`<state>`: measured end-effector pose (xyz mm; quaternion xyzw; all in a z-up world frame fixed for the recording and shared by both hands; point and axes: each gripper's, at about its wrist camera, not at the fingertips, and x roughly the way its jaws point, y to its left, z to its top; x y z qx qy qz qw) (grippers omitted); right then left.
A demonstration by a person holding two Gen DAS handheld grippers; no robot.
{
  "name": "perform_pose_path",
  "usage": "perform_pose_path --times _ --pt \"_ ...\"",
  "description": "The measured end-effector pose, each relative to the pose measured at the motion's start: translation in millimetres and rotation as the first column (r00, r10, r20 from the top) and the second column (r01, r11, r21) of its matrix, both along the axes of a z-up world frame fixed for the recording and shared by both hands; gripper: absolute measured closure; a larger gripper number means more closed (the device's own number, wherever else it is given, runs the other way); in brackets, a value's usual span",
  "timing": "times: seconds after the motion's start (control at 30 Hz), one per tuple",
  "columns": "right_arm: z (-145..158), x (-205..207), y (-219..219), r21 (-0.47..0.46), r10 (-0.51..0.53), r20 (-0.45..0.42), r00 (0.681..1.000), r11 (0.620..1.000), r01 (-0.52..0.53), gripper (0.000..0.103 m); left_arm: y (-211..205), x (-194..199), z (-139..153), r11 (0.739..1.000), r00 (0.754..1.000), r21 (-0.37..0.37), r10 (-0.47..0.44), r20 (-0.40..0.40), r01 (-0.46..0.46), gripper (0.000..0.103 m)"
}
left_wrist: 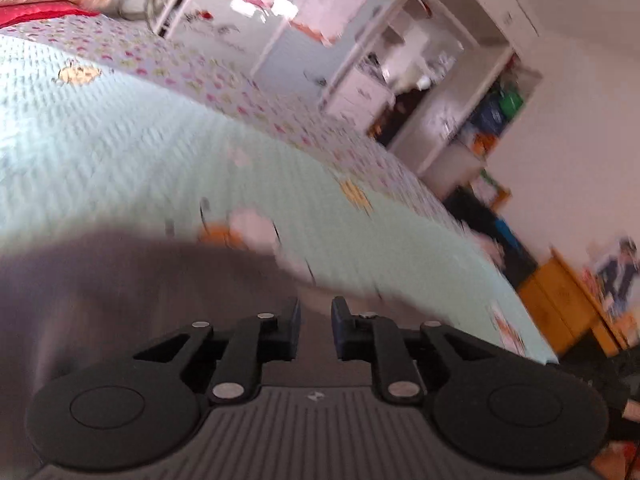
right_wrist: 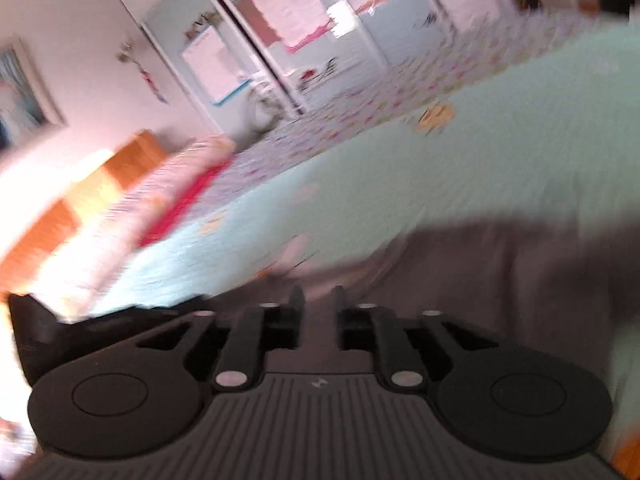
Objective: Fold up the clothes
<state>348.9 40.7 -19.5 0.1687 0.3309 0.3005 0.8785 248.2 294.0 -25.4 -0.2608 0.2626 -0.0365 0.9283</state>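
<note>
Bedroom, both views tilted and motion-blurred. Bed [left_wrist: 120, 140] with pale mint textured cover bearing small cartoon motifs; beyond it a lilac sheet [left_wrist: 224, 76] with small pink and yellow print. Pink-and-red pillow [right_wrist: 160, 200] at the bed's far left end. Far wall: sliding wardrobe doors [right_wrist: 280, 40], pale blue, hung with pink-bordered paper sheets [right_wrist: 288, 4]. Right: open white shelving [left_wrist: 452, 92] crowded with coloured items; orange wooden cabinet [left_wrist: 560, 300]. White walls [left_wrist: 580, 140]. Bright daylight glare, left side.
</note>
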Motion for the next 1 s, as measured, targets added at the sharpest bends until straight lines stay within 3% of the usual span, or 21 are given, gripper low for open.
perform_pose_path --times 0.07,0.1,0.13,0.17,0.2,0.23,0.33,0.4,0.47,0.53,0.6,0.63,0.67,0.77,0.83,1.0 --pt "-0.9 -31.7 -3.2 0.046 0.027 -0.039 0.999 0.999 -0.025 0.068 -19.1 -18.8 -15.5 0.999 0.998 0.029 -0.024 -0.063 0.026 0.052" --pt "-2.7 -46.4 -4.5 0.065 0.039 -0.056 0.998 0.997 -0.035 0.067 -25.6 -20.0 -31.9 0.999 0.992 0.051 -0.010 -0.123 0.016 0.062" --pt "-21.8 -47.2 -2.2 0.029 0.021 -0.059 0.998 0.999 -0.019 0.075 -27.5 -26.2 -41.3 0.998 0.996 0.068 0.018 -0.083 -0.012 0.067" --pt "-39.6 -47.9 -0.5 -0.002 0.002 -0.062 0.998 1.000 -0.003 0.085 -26.6 -28.6 -42.0 0.997 0.997 0.066 0.037 -0.072 -0.032 0.073" --pt "-39.9 -46.7 -6.0 0.028 -0.025 -0.071 0.997 0.999 0.027 0.093 -25.8 -28.1 -35.9 0.997 0.995 0.061 0.054 -0.087 -0.048 0.075" --pt "-31.2 -45.3 -3.9 0.001 -0.045 -0.083 0.996 0.999 0.045 0.095 -25.4 -28.9 -27.1 0.996 0.992 0.049 0.078 -0.103 -0.073 0.076" --pt "2.9 -64.0 4.5 -0.113 -0.092 -0.031 0.995 0.990 0.088 0.088 -31.9 -67.6 3.9 0.994 0.993 -0.010 0.112 -0.026 -0.112 0.075" --pt "23.9 -91.7 1.6 -0.094 -0.058 0.000 0.998 0.994 0.058 0.085 -39.7 -102.4 18.2 0.989 0.989 -0.014 0.150 -0.013 -0.150 0.060" --pt "30.8 -118.5 -5.4 -0.015 -0.030 -0.004 1.000 0.999 0.030 0.076 -49.3 -139.6 20.0 0.982 0.981 -0.018 0.189 -0.039 -0.190 0.048" --pt "17.4 -141.7 -5.6 -0.031 -0.023 -0.036 0.999 0.999 0.022 0.063 -51.4 -173.3 14.1 0.971 0.971 -0.060 0.226 -0.074 -0.231 0.048" --pt "-7.3 -157.6 -0.2 -0.086 -0.025 -0.077 0.997 0.996 0.018 0.058 -44.5 -201.5 6.6 0.952 0.958 -0.124 0.267 -0.104 -0.279 0.048" --pt "-27.2 -167.9 0.6 -0.087 -0.029 -0.005 1.000 0.996 0.029 0.059 -38.0 -216.2 5.8 0.939 0.948 -0.143 0.299 -0.107 -0.312 0.048" --pt "-26.6 -168.4 0.3 -0.081 -0.032 0.005 0.999 0.996 0.032 0.059 -30.6 -230.6 5.7 0.924 0.937 -0.159 0.333 -0.109 -0.347 0.048" --pt "-25.1 -170.2 -0.5 -0.063 -0.040 0.034 0.999 0.997 0.042 0.058 4.1 -271.4 6.2 0.832 0.853 -0.194 0.517 -0.071 -0.520 0.047" --pt "-25.1 -171.9 1.8 -0.069 -0.039 0.040 0.998 0.997 0.041 0.058 30.2 -291.5 1.6 0.734 0.768 -0.242 0.634 -0.091 -0.634 0.045" --pt "-29.0 -180.8 2.6 -0.107 -0.036 0.062 0.997 0.993 0.043 0.058 83.5 -326.6 -18.4 0.505 0.605 -0.405 0.778 -0.170 -0.763 0.043"
